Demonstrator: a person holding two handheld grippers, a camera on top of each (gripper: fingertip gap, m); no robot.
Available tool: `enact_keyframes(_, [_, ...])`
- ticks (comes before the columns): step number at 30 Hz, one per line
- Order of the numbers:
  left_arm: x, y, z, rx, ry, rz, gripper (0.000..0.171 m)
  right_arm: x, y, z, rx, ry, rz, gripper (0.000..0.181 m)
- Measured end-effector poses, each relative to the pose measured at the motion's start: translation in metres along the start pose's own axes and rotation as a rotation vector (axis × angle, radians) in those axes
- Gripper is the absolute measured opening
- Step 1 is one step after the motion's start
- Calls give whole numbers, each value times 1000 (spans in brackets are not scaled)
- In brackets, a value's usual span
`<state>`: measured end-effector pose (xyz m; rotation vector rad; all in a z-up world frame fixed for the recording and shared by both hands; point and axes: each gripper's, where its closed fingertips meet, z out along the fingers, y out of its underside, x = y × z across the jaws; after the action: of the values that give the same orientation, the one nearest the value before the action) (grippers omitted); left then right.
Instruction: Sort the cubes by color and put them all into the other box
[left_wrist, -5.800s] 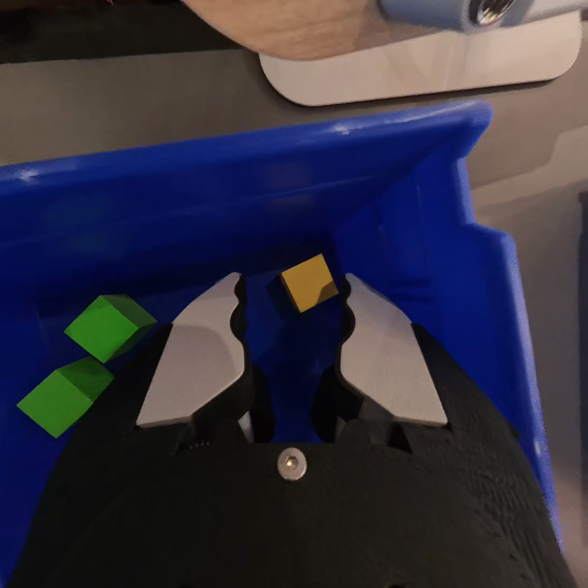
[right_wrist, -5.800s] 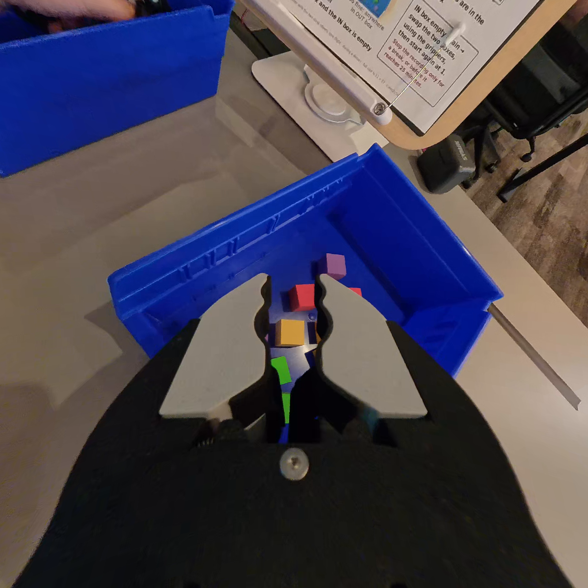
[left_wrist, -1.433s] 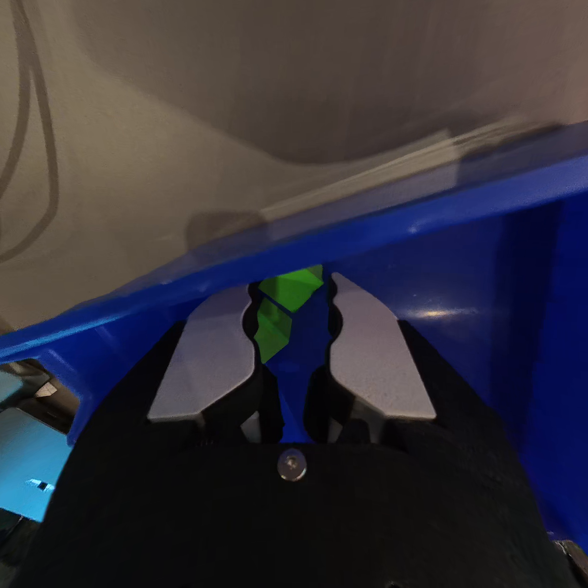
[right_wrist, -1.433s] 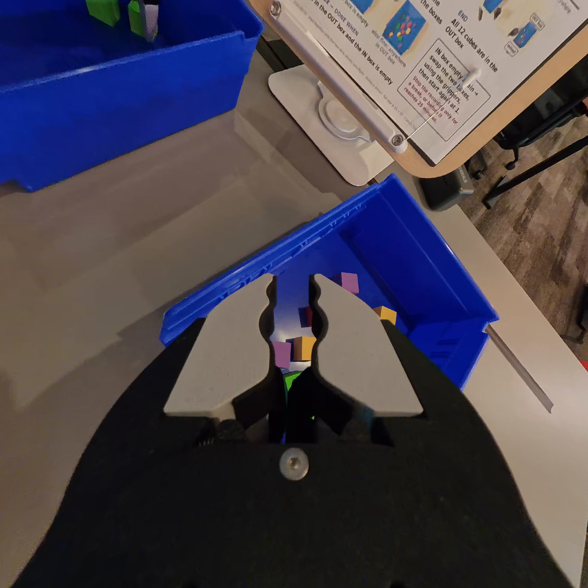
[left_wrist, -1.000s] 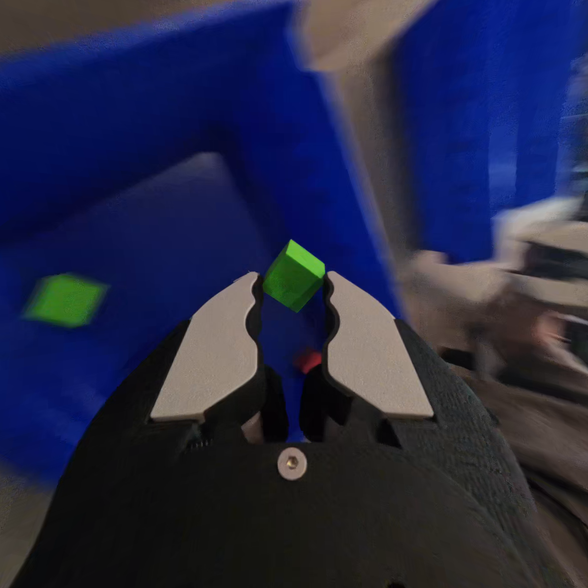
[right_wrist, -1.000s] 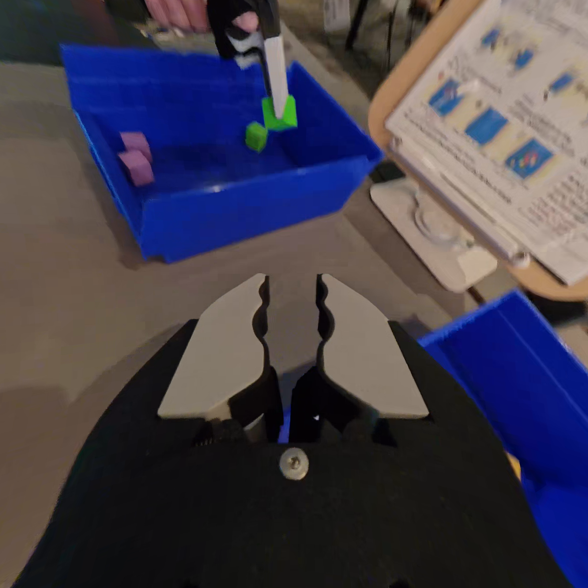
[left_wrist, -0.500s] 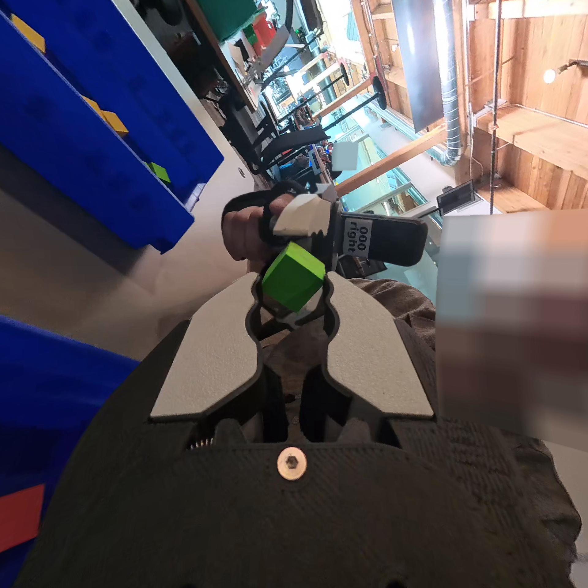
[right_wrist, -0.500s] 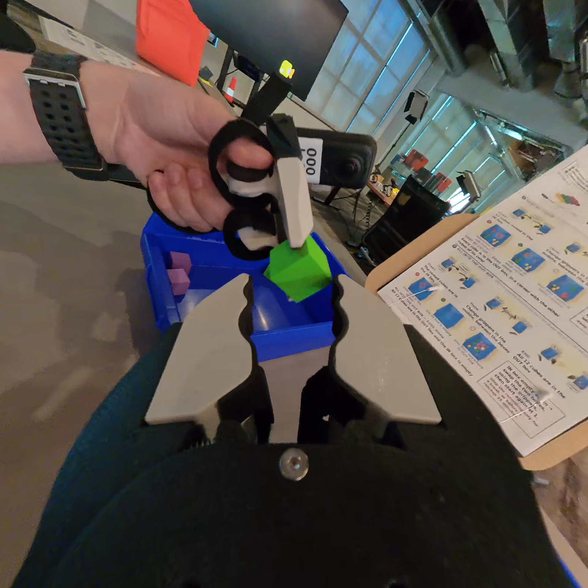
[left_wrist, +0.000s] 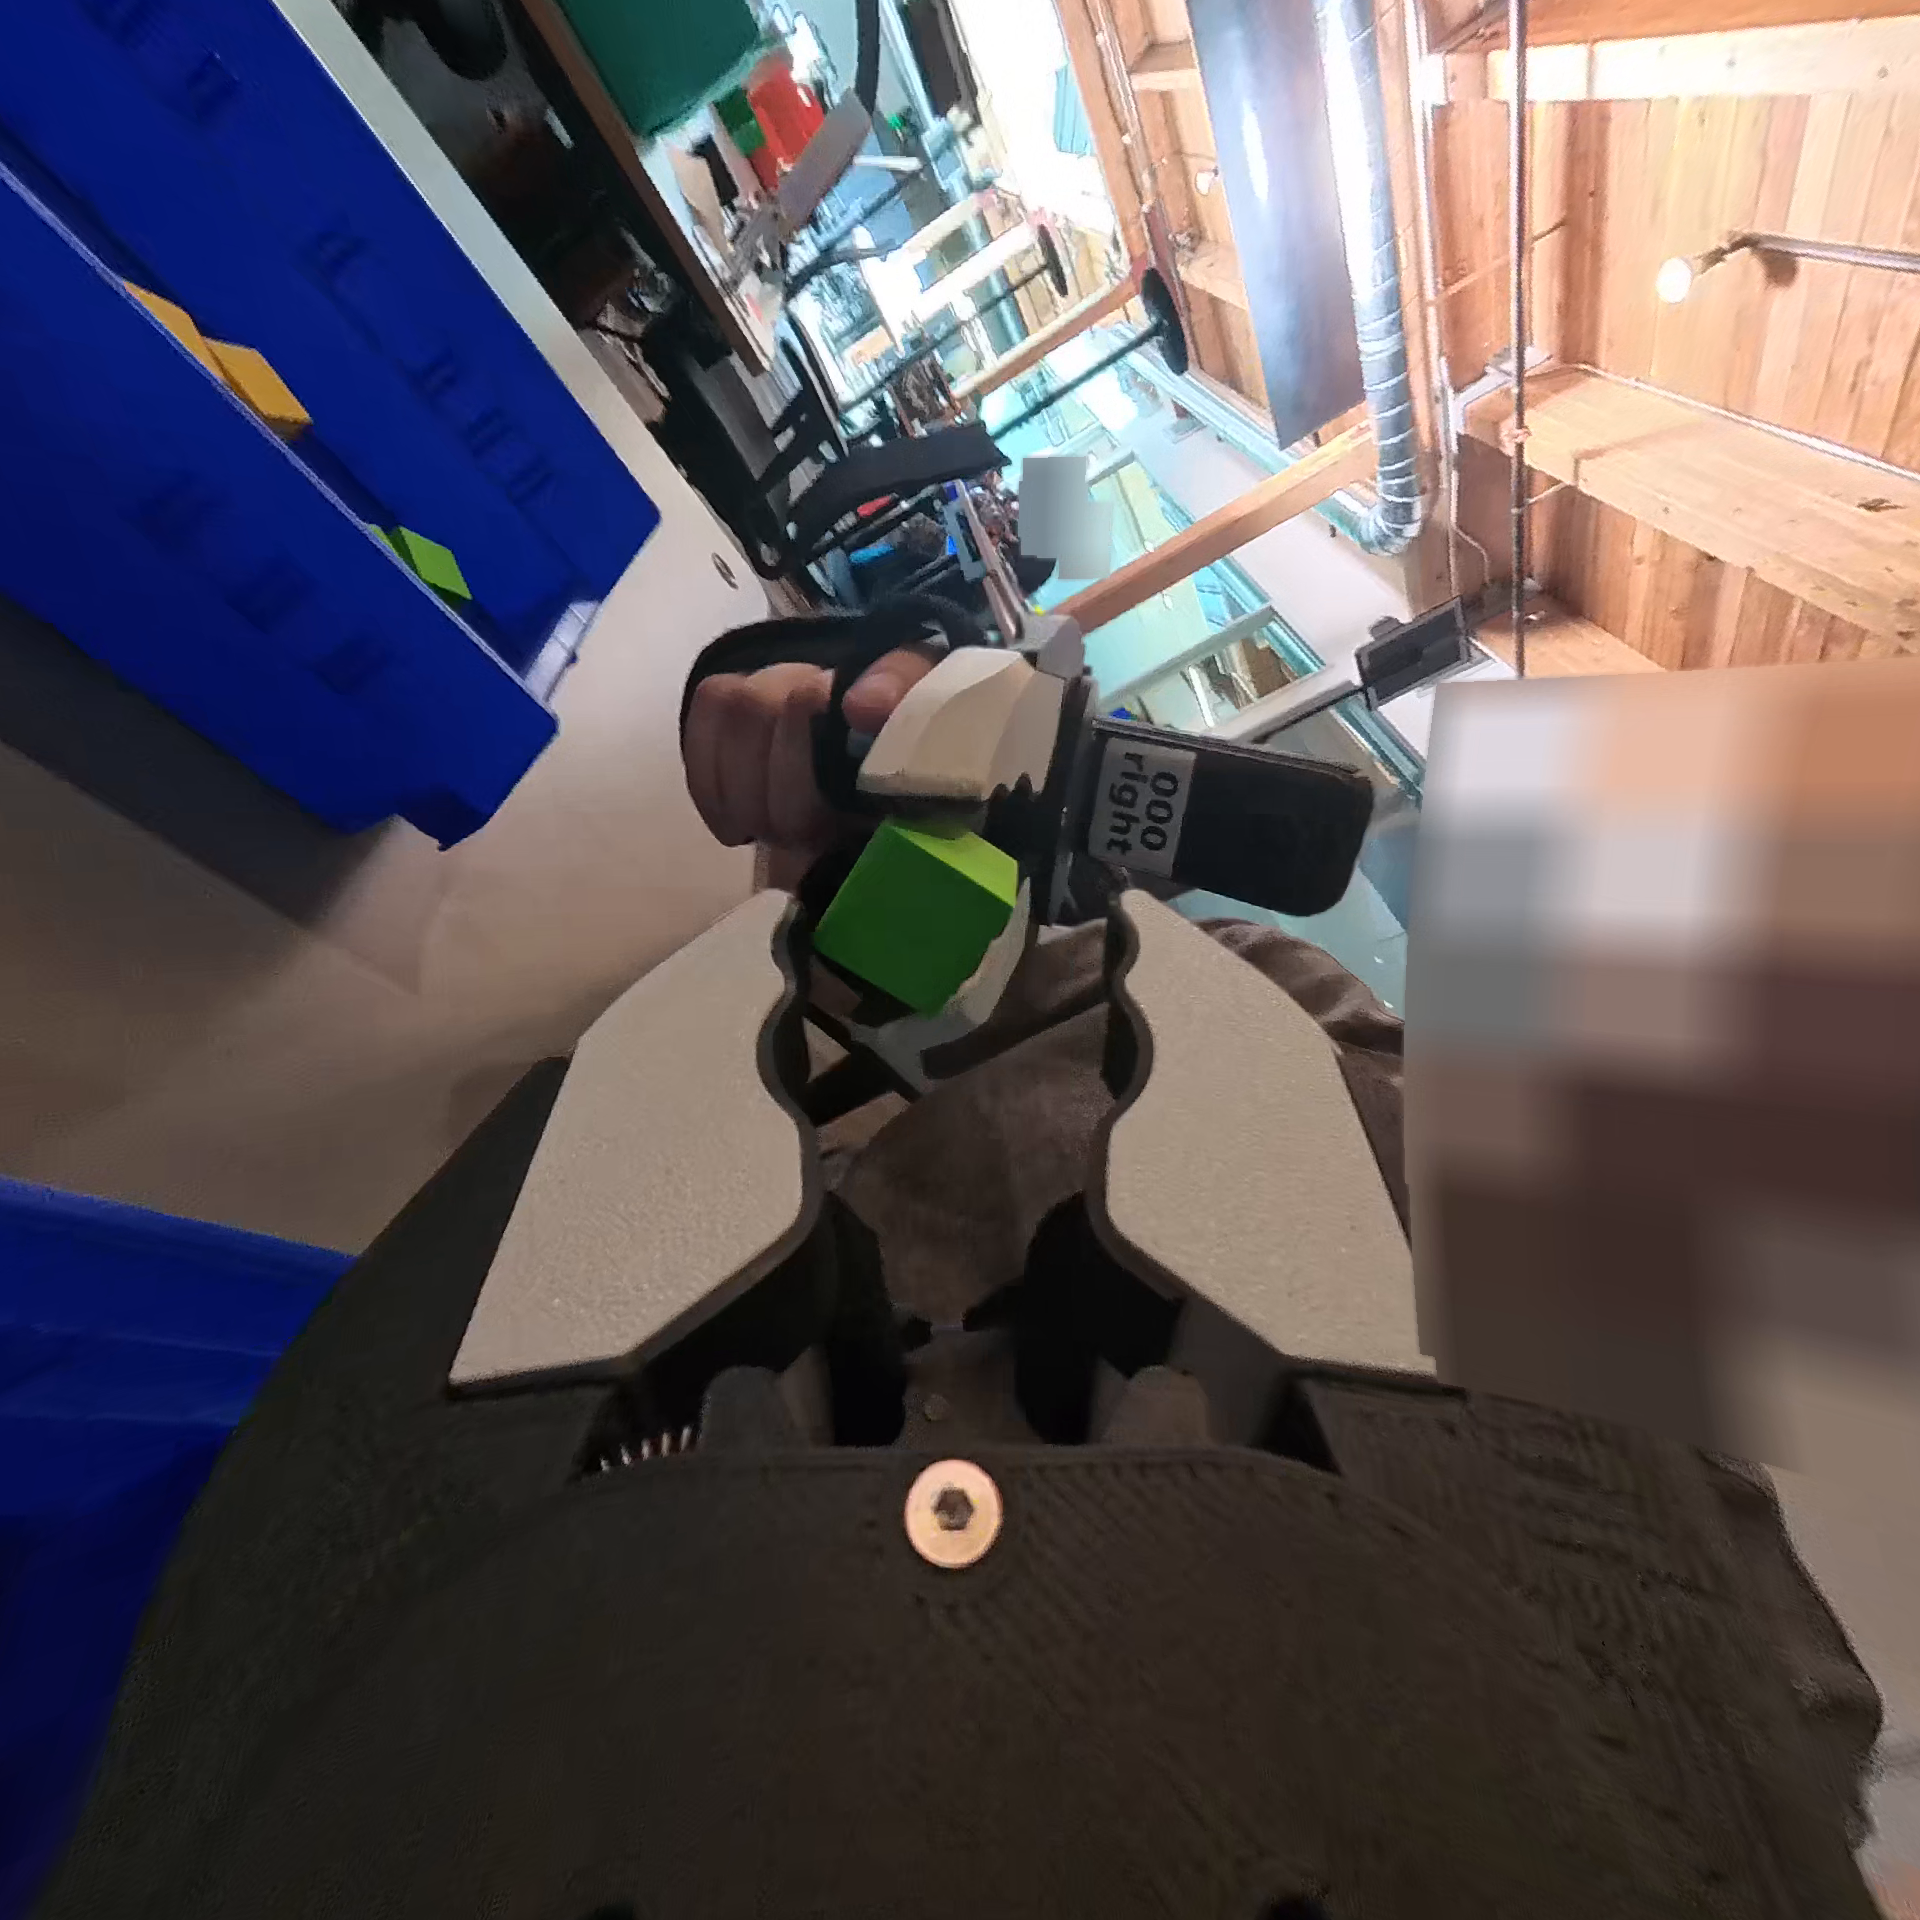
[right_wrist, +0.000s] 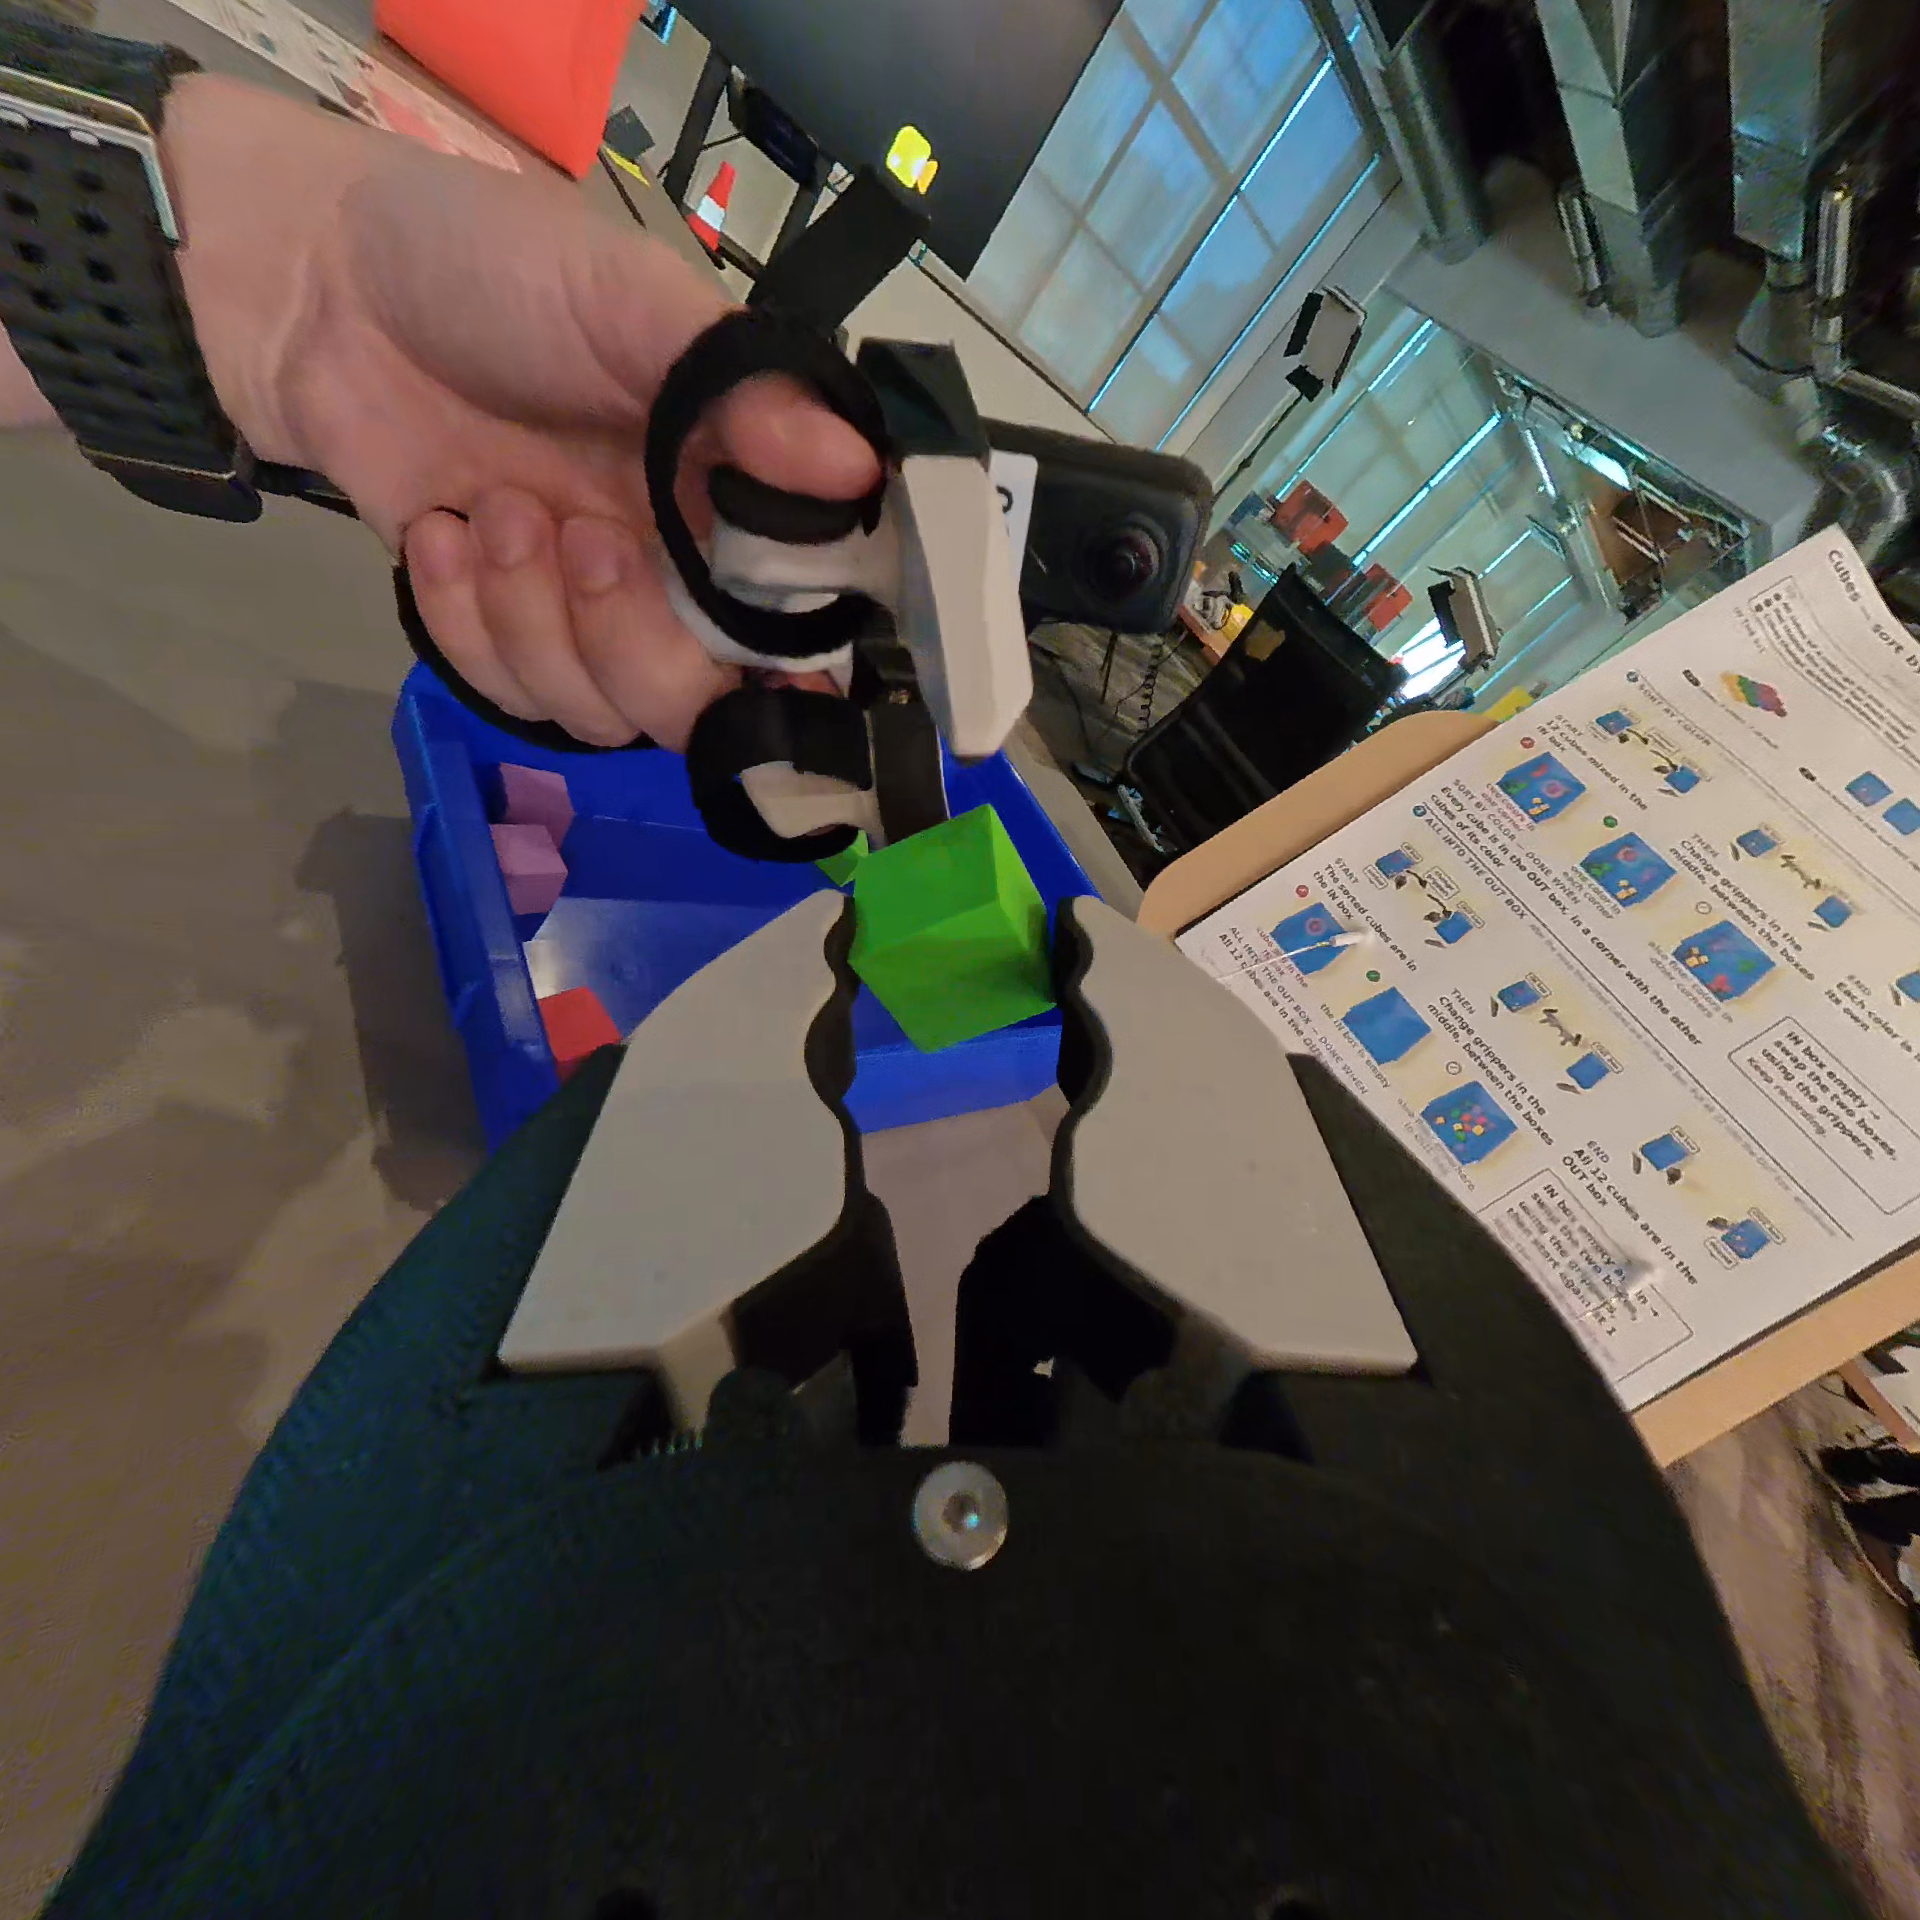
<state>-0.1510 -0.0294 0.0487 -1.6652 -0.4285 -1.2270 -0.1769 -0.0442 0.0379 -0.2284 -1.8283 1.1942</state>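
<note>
Both views sharp, no motion blur. Strong fisheye: beams and windows (right_wrist: 1195, 239) bend toward the edges. Daylight through those windows is cool and a bit blown out; a warm ceiling lamp (left_wrist: 1675, 278) glares on the wood. Foreground is dimmer, black gripper bodies nearly lose texture. Soft shadow under the blue bin (right_wrist: 457, 935) on the table (right_wrist: 187, 1039). Green cube (right_wrist: 951, 935) is evenly lit, saturated. 2 mosaic patches in the left wrist view.
</note>
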Motion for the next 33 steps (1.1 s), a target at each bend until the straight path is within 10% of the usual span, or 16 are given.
enact_keyframes(6, [-17, -17, -21, 146, -340, 203, 59, 47, 43, -38, -188, 60, 45, 36])
enact_keyframes(13, [4, -11, -34, 247, -482, 382, 52, 138, 184, -91, -768, -37, 287, 36])
enact_keyframes(19, [14, 4, -47, 267, -521, 421, 49, 146, 276, -92, -1103, -250, 263, 36])
enact_keyframes(33, [23, 4, -90, 341, -588, 438, 45, 147, 343, -87, -1419, -419, 326, 37])
